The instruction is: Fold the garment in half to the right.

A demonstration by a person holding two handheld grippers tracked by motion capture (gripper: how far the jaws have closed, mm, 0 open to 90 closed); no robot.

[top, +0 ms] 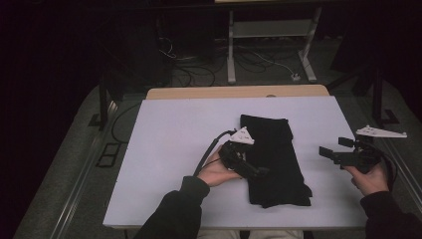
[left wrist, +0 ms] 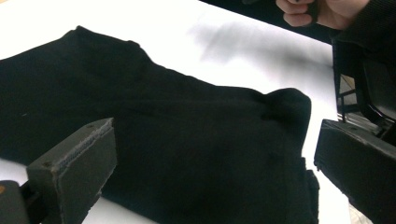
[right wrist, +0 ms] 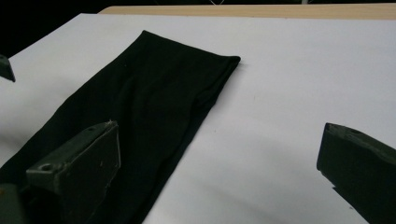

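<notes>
A folded black cloth (top: 275,159) lies lengthwise on the white desk (top: 169,144), right of the middle, its near end slightly rumpled. The left hand-held gripper (top: 259,173) hovers at the cloth's left edge near that end, jaws spread wide and holding nothing. The right hand-held gripper (top: 328,153) hangs over bare desk, well apart from the cloth's right side, jaws likewise spread and empty.
</notes>
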